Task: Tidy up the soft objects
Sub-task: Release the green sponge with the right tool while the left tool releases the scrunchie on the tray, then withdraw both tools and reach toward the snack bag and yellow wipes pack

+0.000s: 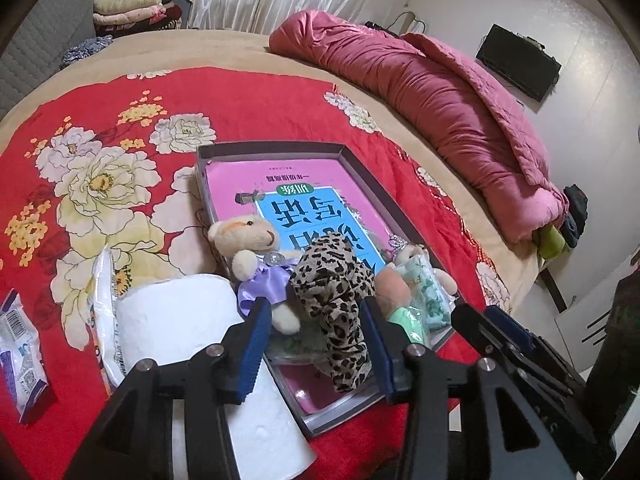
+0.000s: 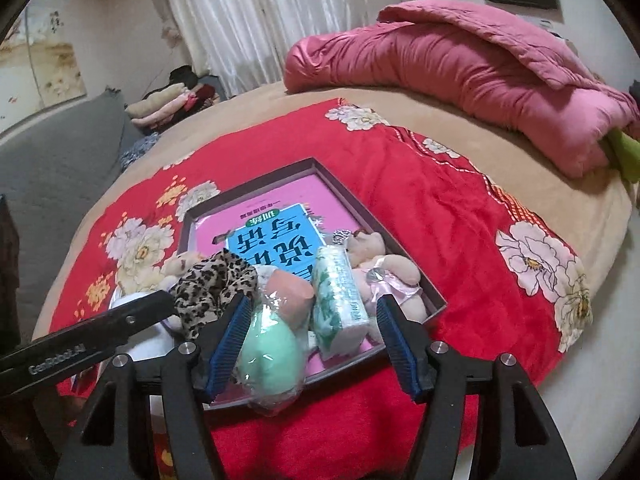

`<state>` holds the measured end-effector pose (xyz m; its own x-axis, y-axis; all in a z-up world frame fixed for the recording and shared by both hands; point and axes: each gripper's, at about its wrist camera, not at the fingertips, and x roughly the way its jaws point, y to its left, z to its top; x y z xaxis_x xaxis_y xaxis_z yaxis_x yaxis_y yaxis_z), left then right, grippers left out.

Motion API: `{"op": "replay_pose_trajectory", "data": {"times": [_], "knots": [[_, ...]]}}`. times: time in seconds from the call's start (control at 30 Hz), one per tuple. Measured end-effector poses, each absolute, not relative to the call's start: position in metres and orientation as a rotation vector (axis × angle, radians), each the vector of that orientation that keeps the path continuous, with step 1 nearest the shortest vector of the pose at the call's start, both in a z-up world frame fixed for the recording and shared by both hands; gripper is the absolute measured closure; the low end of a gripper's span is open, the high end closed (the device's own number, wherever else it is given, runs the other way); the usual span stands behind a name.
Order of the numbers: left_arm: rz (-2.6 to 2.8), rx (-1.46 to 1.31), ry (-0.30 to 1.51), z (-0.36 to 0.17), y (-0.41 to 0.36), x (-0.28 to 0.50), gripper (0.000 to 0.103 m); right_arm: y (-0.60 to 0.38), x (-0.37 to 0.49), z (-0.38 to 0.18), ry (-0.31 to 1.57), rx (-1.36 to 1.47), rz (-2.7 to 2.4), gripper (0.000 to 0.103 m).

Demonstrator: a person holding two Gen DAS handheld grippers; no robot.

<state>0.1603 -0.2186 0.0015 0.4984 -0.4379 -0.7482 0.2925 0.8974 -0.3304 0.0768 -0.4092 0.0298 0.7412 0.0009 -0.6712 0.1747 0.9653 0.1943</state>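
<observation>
- My left tongs (image 1: 316,332) stand released over the near end of the tray (image 1: 340,148); the leopard-print cloth (image 1: 336,300) lies between the pads, and neither pad presses on it.
- My right tongs (image 2: 310,320) are released too, their pads apart from the bagged sponges (image 2: 276,336) and the green-printed tissue pack (image 2: 340,296) lying between them in the tray.
- I count two sponges in that bag, one mint, one peach.
- Two teddy bears: the purple-dressed bear (image 1: 256,256) just beyond my left tongs' left pad, the pink-dressed bear (image 2: 380,268) just beyond my right tongs' right pad.
- One pink book (image 1: 280,188) lines the tray floor under everything.
- Only the left view shows what sits left of my left tongs: one white paper roll (image 1: 180,320), one white plastic packet (image 1: 104,280) and one barcoded pack (image 1: 20,344), all on the red floral blanket (image 1: 120,120).
- Only the right view shows the pink-dressed bear whole.
- Beyond the tray, one rolled pink quilt (image 2: 460,64) lies on the bed.
</observation>
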Motion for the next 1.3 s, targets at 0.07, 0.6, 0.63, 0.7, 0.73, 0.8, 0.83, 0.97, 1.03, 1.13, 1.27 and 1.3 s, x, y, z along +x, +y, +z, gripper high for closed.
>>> {"op": "replay_pose_trajectory", "data": {"times": [0.07, 0.6, 0.63, 0.7, 0.73, 0.8, 0.83, 0.97, 1.03, 1.13, 1.27, 1.3], "knots": [[-0.444, -0.172, 0.942, 0.005, -0.217, 0.158, 0.056, -0.410, 0.076, 0.030, 0.726, 0.258, -0.100, 0.036], [-0.457, -0.172, 0.864, 0.032, -0.190, 0.114, 0.053, -0.381, 0.078, 0.004, 0.989, -0.022, -0.134, 0.036], [-0.461, -0.174, 0.862, 0.034, -0.188, 0.111, 0.053, -0.382, 0.080, 0.002, 0.994, -0.018, -0.132, 0.036], [-0.459, -0.170, 0.857, 0.035, -0.184, 0.107, 0.053, -0.382, 0.088, 0.000, 0.992, -0.007, -0.128, 0.036], [-0.456, -0.167, 0.855, 0.036, -0.182, 0.105, 0.053, -0.383, 0.092, -0.001, 0.989, -0.007, -0.130, 0.036], [-0.449, -0.161, 0.853, 0.037, -0.178, 0.103, 0.053, -0.381, 0.098, -0.003, 0.996, -0.014, -0.136, 0.036], [-0.443, -0.164, 0.851, 0.038, -0.173, 0.101, 0.053, -0.380, 0.102, -0.006, 1.008, -0.018, -0.137, 0.036], [-0.420, -0.167, 0.846, 0.040, -0.159, 0.097, 0.053, -0.376, 0.111, -0.011, 1.027, -0.030, -0.143, 0.036], [-0.400, -0.164, 0.841, 0.040, -0.152, 0.096, 0.053, -0.374, 0.111, -0.010, 1.016, -0.031, -0.139, 0.036], [-0.382, -0.166, 0.833, 0.042, -0.145, 0.095, 0.053, -0.369, 0.106, -0.001, 0.966, -0.026, -0.130, 0.036], [-0.365, -0.175, 0.821, 0.044, -0.131, 0.093, 0.053, -0.364, 0.099, 0.012, 0.898, -0.024, -0.134, 0.035], [-0.363, -0.178, 0.820, 0.044, -0.128, 0.093, 0.053, -0.362, 0.097, 0.014, 0.884, -0.026, -0.139, 0.029]]}}
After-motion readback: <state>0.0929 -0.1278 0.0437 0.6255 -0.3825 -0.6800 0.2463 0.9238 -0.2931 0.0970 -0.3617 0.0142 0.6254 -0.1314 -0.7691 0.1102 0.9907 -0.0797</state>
